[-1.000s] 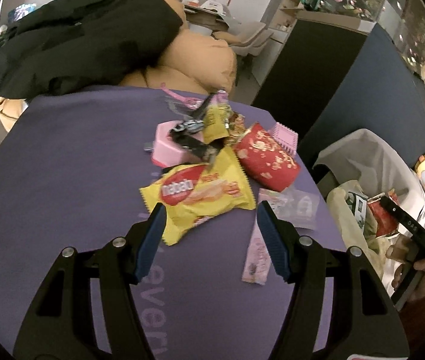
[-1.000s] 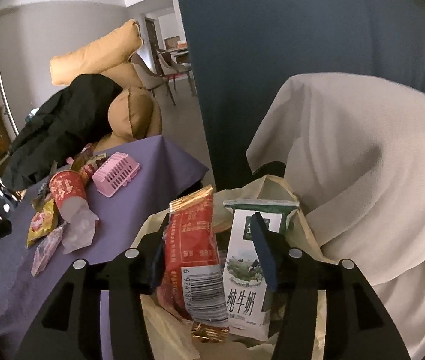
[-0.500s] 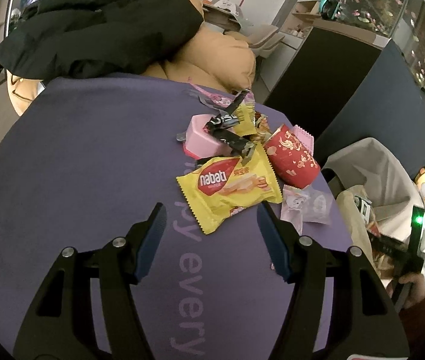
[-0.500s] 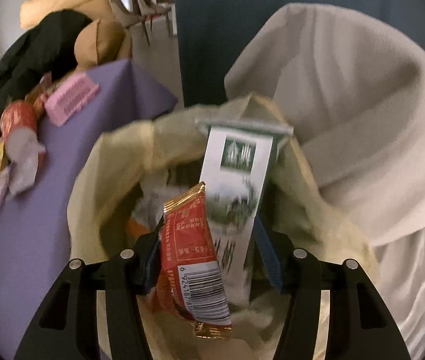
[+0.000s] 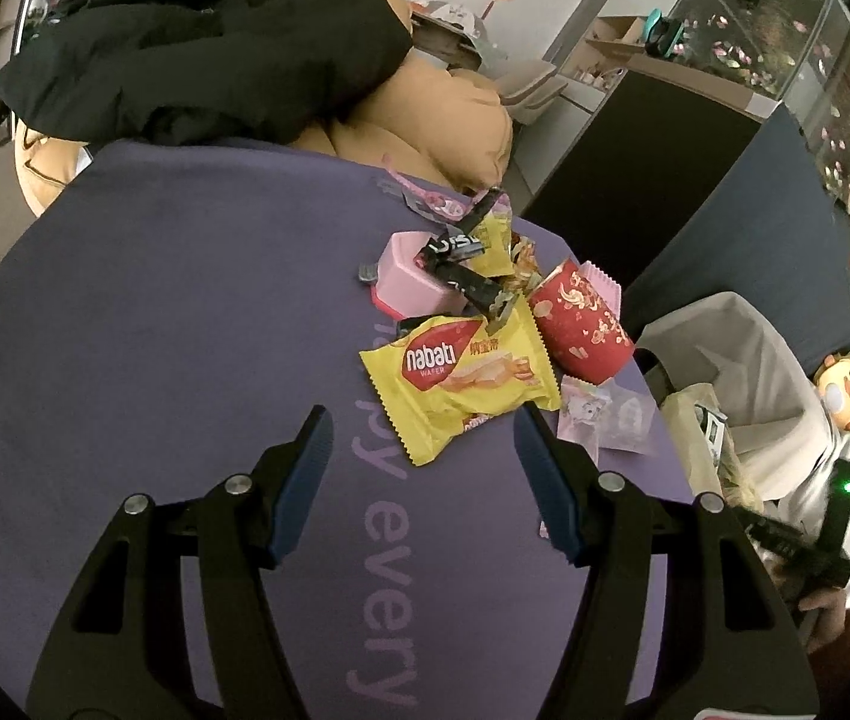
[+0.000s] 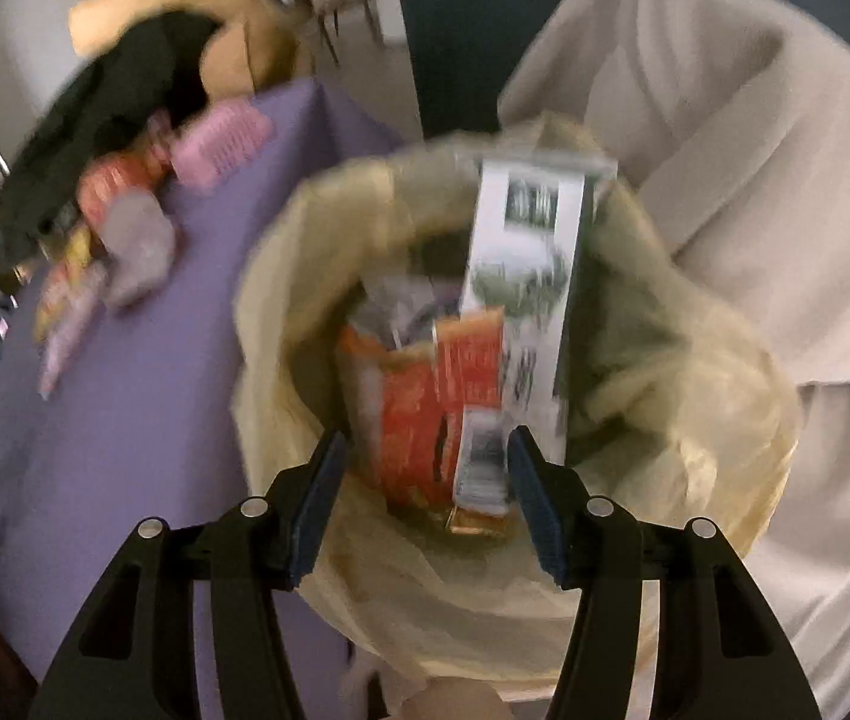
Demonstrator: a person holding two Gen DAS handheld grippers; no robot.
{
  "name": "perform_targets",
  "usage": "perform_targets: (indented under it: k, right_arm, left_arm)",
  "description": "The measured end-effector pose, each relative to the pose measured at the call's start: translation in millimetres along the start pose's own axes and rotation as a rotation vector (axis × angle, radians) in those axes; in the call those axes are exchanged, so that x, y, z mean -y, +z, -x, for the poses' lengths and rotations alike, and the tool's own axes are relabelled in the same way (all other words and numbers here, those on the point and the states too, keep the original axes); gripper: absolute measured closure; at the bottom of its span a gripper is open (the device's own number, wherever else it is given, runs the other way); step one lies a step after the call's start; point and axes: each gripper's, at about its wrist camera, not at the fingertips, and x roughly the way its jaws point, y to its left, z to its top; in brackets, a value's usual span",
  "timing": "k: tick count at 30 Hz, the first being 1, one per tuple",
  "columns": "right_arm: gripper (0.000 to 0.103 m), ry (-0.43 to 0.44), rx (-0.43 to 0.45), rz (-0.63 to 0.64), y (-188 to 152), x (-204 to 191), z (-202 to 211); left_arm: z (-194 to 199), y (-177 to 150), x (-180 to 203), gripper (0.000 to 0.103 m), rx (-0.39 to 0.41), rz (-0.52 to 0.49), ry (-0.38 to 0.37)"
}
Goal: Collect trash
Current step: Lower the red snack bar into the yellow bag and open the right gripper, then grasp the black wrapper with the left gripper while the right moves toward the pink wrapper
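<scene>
A yellow nabati wafer wrapper [image 5: 461, 384] lies on the purple tablecloth [image 5: 155, 330], just ahead of my left gripper [image 5: 422, 462], which is open with nothing between its fingers. Behind the wrapper are a red paper cup [image 5: 581, 324] on its side, black wrappers [image 5: 467, 276], a pink box [image 5: 407, 276] and a clear wrapper [image 5: 599, 414]. My right gripper [image 6: 422, 438] points down into the beige trash bag [image 6: 281, 300] and is open. A red snack wrapper [image 6: 467, 360] and a white milk carton [image 6: 521, 252] sit loose between and past its fingers, inside the bag.
A black jacket [image 5: 197, 42] and tan cushions [image 5: 443, 120] lie beyond the table's far edge. White cloth [image 6: 725, 180] drapes over the seat behind the bag. A dark blue panel [image 5: 785, 210] stands to the right. A pink comb-like piece [image 6: 221, 144] rests near the table corner.
My right gripper tipped down over the bag and its jaws widened, so the red wrapper and carton slid from the grip into the bag. My left gripper drew left, away from the wrapper pile.
</scene>
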Motion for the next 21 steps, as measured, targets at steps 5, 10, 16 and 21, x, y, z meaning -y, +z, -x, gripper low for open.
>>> perform_targets:
  k: [5, 10, 16, 21]
  right_arm:
    - [0.05, -0.006, 0.142, -0.003, 20.3, -13.2, 30.4]
    - [0.05, 0.06, 0.166, 0.077, 36.9, -56.8, 28.2]
    - [0.05, 0.192, 0.119, 0.169, 45.1, -126.9, 0.9]
    - [0.05, 0.231, 0.105, 0.28, 57.1, -166.4, -18.2]
  left_arm:
    - [1.8, 1.3, -2.4, 0.044, 0.008, 0.002, 0.003]
    - [-0.3, 1.0, -5.5, 0.044, -0.002, 0.001, 0.018]
    - [-1.7, 2.9, -6.8, 0.044, -0.005, -0.048, 0.023]
    - [-10.2, 17.5, -4.7, 0.044, -0.016, -0.143, -0.037]
